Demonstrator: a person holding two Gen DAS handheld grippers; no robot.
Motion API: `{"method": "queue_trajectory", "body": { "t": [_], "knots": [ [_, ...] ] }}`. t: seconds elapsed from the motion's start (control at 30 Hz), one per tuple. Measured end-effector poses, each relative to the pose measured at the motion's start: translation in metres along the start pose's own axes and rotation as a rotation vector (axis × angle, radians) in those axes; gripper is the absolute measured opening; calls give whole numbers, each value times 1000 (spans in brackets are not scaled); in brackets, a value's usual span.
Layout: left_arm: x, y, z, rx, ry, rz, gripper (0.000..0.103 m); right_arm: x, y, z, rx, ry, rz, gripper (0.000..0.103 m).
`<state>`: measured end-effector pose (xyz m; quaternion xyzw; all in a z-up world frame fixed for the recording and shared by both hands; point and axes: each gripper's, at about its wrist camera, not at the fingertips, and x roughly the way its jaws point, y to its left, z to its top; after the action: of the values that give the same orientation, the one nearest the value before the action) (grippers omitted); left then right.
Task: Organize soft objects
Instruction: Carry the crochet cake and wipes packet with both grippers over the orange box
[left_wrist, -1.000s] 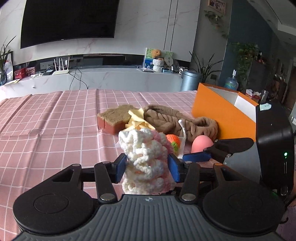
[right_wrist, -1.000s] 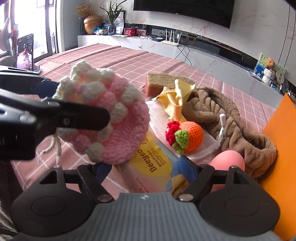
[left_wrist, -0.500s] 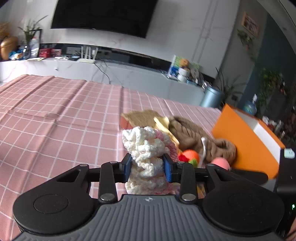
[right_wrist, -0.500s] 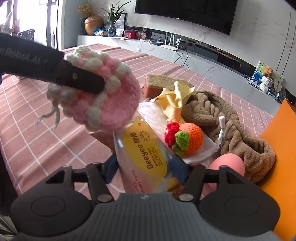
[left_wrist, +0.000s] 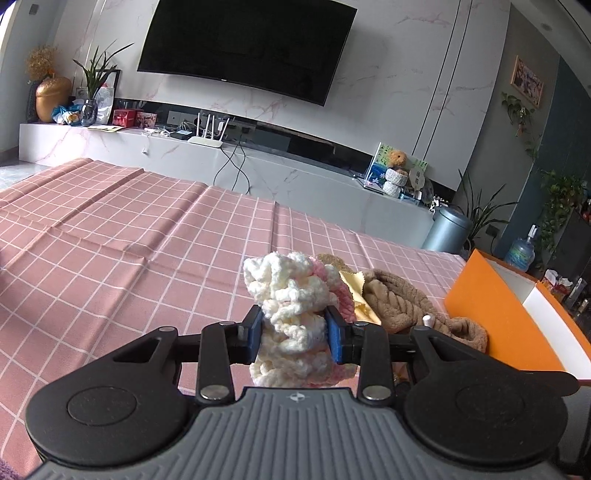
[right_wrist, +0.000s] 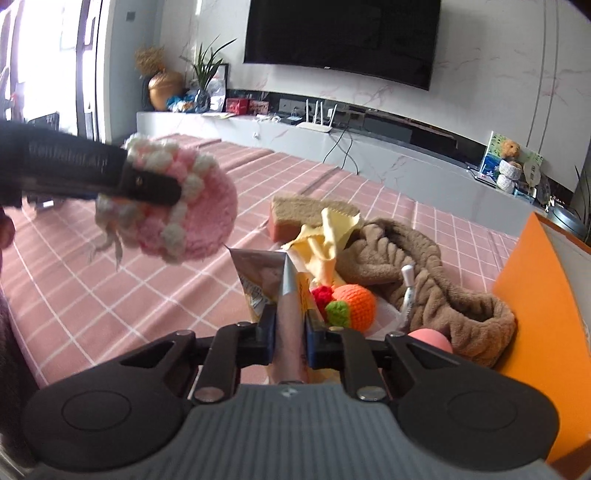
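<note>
**Crochet and foil: both claws loaded above the pile**

Pink-and-white crocheted yarn pouch is clamped in the left claw, lifted clear of the pink checked desk, likely for transfer to the orange cardboard box at the right. Bobbly, squashes between the pads. The right claw has just been closing and now pinches a crinkly yellow-and-silver foil sachet by its edge, standing it upright. Left on the desk: brown plush braided headband, orange crocheted ball, yellow cloth, sponge block.
</note>
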<state>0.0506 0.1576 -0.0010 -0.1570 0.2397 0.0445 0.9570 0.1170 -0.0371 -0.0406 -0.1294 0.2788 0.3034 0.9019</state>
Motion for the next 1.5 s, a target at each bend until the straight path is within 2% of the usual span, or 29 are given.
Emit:
{"method": "queue_trajectory", "body": {
  "t": [0.2,0.37,0.6,0.8,1.03,1.2,1.33,1.5],
  "knots": [
    [-10,-10,0,22,-17,-18,40,-39,-15,13,102,-66,27,14],
    [-21,-31,4,61,-31,-66,40,-73,-26,24,120,-109,-4,14],
    [-28,-63,17,64,-18,-155,40,-120,-61,34,146,-143,-77,14],
    [-26,-113,34,141,-20,-268,40,-156,-100,47,140,-151,-172,14],
    [0,-180,42,228,82,-413,40,-181,-164,43,216,-58,-279,14],
    [28,-229,32,357,187,-474,40,-186,-197,29,230,26,-339,14],
    [52,-258,20,471,268,-492,40,-175,-221,14,256,125,-361,14],
    [72,-285,3,618,309,-485,40,-155,-239,-4,284,228,-353,14]
  ]
}}
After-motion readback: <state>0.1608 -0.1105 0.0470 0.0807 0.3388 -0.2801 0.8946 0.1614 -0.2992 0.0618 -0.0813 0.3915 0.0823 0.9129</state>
